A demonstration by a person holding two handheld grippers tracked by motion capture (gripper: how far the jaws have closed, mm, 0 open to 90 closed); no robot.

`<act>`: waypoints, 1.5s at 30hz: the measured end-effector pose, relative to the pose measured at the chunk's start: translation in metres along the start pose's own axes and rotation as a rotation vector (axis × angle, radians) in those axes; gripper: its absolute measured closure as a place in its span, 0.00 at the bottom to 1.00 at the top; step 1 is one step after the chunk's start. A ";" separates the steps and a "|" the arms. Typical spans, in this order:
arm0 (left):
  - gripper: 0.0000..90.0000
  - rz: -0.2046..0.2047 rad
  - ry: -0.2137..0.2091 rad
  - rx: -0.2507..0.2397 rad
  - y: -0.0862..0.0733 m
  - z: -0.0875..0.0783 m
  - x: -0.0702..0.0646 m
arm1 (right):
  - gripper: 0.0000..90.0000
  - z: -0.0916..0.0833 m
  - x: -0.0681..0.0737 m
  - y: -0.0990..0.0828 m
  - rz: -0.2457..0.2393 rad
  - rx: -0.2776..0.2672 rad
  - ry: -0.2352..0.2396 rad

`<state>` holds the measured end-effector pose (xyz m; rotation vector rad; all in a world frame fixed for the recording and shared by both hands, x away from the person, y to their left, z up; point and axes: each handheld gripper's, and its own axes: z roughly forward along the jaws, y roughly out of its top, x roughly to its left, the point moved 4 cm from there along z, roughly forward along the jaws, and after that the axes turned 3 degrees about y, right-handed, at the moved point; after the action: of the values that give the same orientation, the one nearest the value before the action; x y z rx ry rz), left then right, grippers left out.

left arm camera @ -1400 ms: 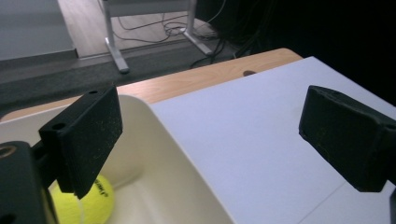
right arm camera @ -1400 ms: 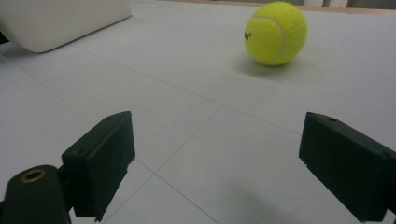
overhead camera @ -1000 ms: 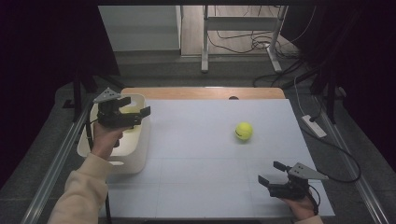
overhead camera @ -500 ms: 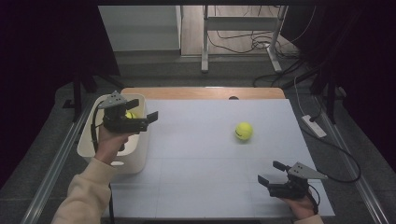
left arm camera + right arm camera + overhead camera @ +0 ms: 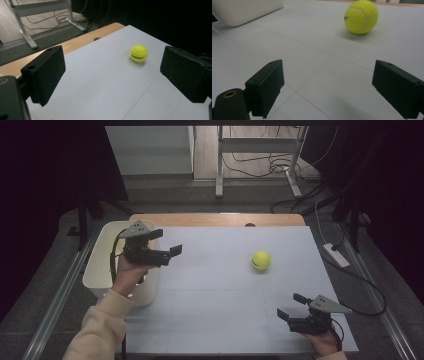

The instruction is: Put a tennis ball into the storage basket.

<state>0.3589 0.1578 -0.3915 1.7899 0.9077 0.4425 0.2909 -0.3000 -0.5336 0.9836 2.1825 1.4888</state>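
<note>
Hovering beside the white bin [image 5: 102,270] at the table's [image 5: 215,300] left edge, the left gripper [image 5: 167,254] is spread and empty. Bare tabletop separates it from the tennis ball [image 5: 261,260], well apart. The right gripper [image 5: 291,309], also spread, rests near the front edge.

I list a white bin [image 5: 102,270] at the table's [image 5: 215,300] left edge; a power strip [image 5: 336,255] on the floor; a metal frame [image 5: 255,150] beyond.

A yellow tennis ball [image 5: 261,260] rests alone on the white tabletop [image 5: 220,295].
</note>
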 end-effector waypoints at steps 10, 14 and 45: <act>0.08 0.018 -0.033 0.022 0.002 0.014 -0.013 | 0.11 -0.001 0.001 0.000 -0.002 0.000 0.004; 0.08 0.022 -0.046 0.028 0.002 0.019 -0.018 | 0.11 0.000 0.001 0.000 -0.002 0.000 0.003; 0.07 0.058 -0.123 0.090 0.000 0.069 -0.048 | 0.12 0.001 0.004 0.001 -0.013 -0.005 0.018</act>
<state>0.3734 0.0778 -0.4132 1.9077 0.8021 0.3288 0.2891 -0.2963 -0.5330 0.9558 2.1925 1.5026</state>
